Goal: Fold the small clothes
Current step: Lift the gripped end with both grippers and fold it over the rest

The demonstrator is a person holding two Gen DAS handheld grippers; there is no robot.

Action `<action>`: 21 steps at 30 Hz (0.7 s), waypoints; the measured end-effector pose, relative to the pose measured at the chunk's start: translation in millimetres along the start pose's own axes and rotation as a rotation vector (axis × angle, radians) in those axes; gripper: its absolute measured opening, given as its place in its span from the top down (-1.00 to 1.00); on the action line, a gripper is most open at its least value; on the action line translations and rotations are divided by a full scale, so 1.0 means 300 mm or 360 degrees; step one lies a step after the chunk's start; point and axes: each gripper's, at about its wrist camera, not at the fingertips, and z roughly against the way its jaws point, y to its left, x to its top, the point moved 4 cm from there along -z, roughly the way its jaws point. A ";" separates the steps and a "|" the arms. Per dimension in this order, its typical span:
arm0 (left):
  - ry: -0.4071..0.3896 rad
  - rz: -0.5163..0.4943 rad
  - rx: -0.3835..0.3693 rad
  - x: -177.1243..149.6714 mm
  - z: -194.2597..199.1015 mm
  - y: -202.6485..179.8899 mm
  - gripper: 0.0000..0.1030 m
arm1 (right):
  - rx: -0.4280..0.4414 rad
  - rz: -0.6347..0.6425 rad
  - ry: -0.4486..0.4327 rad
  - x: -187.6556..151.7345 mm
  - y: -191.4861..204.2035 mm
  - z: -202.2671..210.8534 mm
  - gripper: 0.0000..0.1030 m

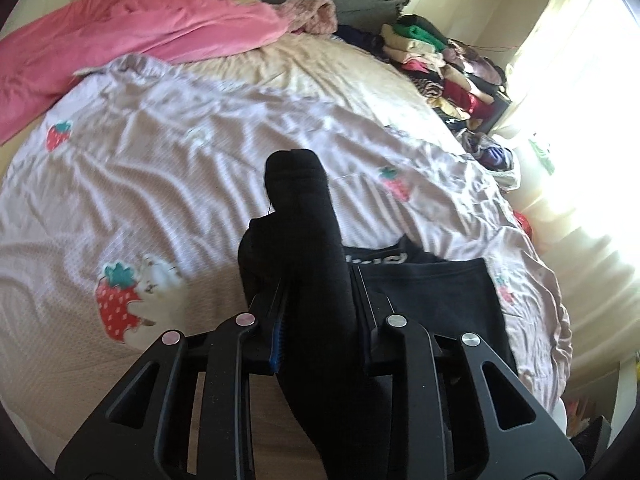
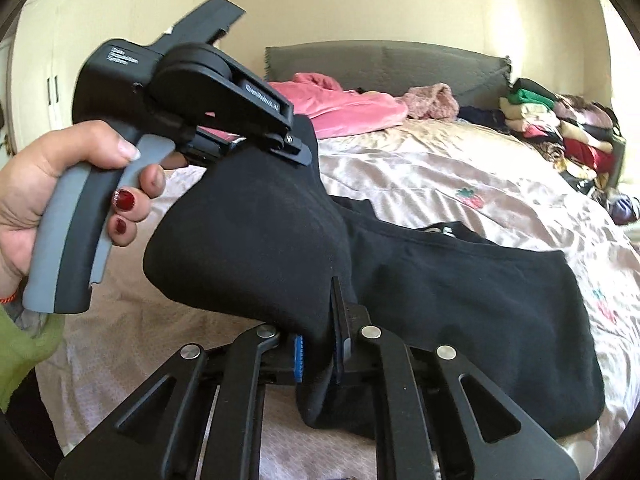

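Observation:
A black garment [image 2: 460, 300] lies partly on the bed, one end lifted between both grippers. My left gripper [image 1: 318, 300] is shut on a fold of the garment [image 1: 304, 216], which stands up between its fingers. In the right wrist view the left gripper [image 2: 296, 152] grips the garment's upper edge, held by a hand. My right gripper [image 2: 322, 344] is shut on the garment's lower edge. The rest of the black cloth [image 1: 432, 292] lies flat on the bed at the right.
The bed has a pale bedspread [image 1: 180, 168] with strawberry prints. A pink blanket [image 1: 120, 40] lies near the grey headboard [image 2: 384, 64]. A pile of mixed clothes [image 2: 568, 132] sits at the bed's far right corner. Bright curtains [image 1: 580, 100] hang at the right.

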 end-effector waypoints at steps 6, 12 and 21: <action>-0.0023 -0.0085 -0.0023 0.018 0.002 -0.136 0.63 | -0.0049 -0.0095 0.0001 -0.008 -0.069 0.056 0.86; -0.0043 -0.0196 -0.0049 0.021 0.000 -0.279 0.63 | -0.0085 -0.0175 -0.0002 -0.028 -0.134 0.113 0.87; -0.0011 -0.0285 -0.0089 -0.006 -0.062 -0.426 0.63 | -0.0131 -0.0273 0.0033 -0.067 -0.209 0.142 0.87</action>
